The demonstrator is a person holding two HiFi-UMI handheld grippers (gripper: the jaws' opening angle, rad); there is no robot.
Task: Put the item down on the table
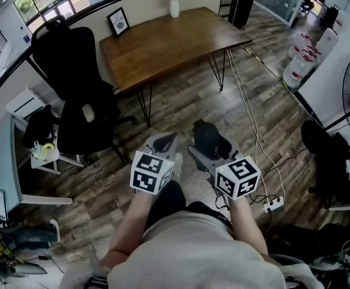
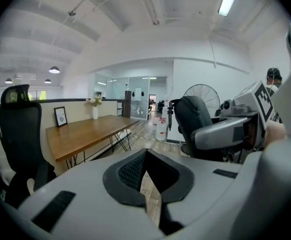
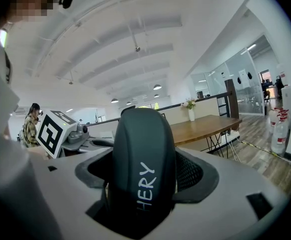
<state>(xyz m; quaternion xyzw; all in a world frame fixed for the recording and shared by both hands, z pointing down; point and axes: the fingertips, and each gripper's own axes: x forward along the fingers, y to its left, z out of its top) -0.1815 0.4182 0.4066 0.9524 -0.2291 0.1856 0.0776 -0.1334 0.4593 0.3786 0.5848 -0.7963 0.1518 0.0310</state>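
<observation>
- Item (image 3: 143, 174), a dark rounded case with white lettering, sits clamped between the jaws of the right gripper (image 1: 212, 152). Its long axis runs out along the jaws, and its rounded end sticks out past the tips.
- From the head view the item (image 1: 210, 137) hangs over the wood floor (image 1: 265, 119), just in front of the person's legs and not over any surface.
- Table (image 1: 175, 41) stands well apart on the far side, a little to the left of the item. Its near half is bare. A vase (image 1: 174, 6) and a picture frame (image 1: 119, 21) stand along its far edge.
- Left gripper (image 1: 165, 142) is held just beside the right one, on its left. Its jaws (image 2: 144, 156) meet at the tips with nothing between them.
- Both grippers are about equally far from the table, so the right one, which carries the item, likely has to travel forward to the near edge before lowering.
- Chair (image 1: 79, 95) stands at the table's left end, off the straight path.
</observation>
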